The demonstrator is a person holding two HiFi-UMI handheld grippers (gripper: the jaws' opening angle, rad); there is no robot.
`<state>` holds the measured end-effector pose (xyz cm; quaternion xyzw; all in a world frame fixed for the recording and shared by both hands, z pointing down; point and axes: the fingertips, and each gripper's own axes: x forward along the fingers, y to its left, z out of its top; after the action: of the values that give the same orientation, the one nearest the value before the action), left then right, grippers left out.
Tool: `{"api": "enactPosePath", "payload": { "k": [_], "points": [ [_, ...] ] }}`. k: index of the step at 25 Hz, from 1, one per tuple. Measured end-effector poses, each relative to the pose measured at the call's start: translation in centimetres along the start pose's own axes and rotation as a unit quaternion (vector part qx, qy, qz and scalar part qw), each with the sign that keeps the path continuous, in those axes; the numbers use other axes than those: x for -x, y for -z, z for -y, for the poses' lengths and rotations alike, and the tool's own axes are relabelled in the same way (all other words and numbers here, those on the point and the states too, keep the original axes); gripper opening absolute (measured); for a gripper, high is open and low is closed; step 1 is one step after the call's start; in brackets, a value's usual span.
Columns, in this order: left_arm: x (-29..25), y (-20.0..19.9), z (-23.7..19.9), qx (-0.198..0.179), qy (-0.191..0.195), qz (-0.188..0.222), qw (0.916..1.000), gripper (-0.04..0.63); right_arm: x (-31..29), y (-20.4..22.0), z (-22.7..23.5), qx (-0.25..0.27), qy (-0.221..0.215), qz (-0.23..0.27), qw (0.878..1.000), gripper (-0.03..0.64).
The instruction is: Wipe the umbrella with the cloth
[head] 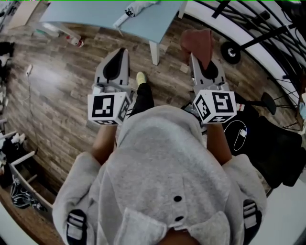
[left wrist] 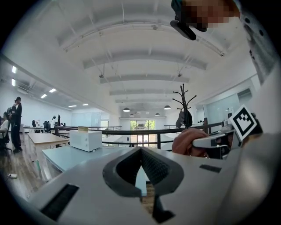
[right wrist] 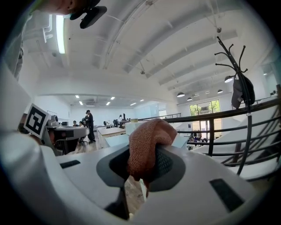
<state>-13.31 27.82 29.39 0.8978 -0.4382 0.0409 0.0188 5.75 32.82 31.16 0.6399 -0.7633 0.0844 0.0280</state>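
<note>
**Cloth ready, umbrella not yet touched**

Wood flooring (head: pixel 62 95) fills most of the head view, and a pale blue table (head: pixel 95 16) runs along the top edge of the frame. The umbrella (head: pixel 135 8) lies folded on that table at the top centre, well apart from both grippers.

The right gripper (right wrist: pixel 142 169), right of centre in the head view, is clamped on a reddish-brown cloth (head: pixel 197 44). The cloth bunches up out of its jaws and flops forward. The left gripper (left wrist: pixel 141 165), left of centre, has its jaws pressed together with nothing between them.

By my reading, only the first part is done: the cloth is picked up and held firmly. No wiping has begun, as nothing touches the umbrella. What remains is reaching the table, perhaps steadying the umbrella with the empty gripper, and rubbing the cloth along it.
</note>
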Motion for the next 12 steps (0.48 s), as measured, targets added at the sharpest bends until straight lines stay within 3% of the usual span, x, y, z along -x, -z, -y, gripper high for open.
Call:
{"api": "enactPosePath", "payload": {
  "k": [5, 12],
  "points": [
    [-3.9, 0.3, -3.5, 0.008, 0.003, -0.013, 0.9999, 0.015, -5.5, -0.6, 0.1, -0.005, -0.017, -0.014, 1.000, 0.069],
    [-10.0, 0.4, -8.7, 0.013, 0.020, -0.033, 0.9992, 0.015, -13.8, -2.0, 0.6, 0.013, 0.009, -0.027, 1.000, 0.074]
  ]
}}
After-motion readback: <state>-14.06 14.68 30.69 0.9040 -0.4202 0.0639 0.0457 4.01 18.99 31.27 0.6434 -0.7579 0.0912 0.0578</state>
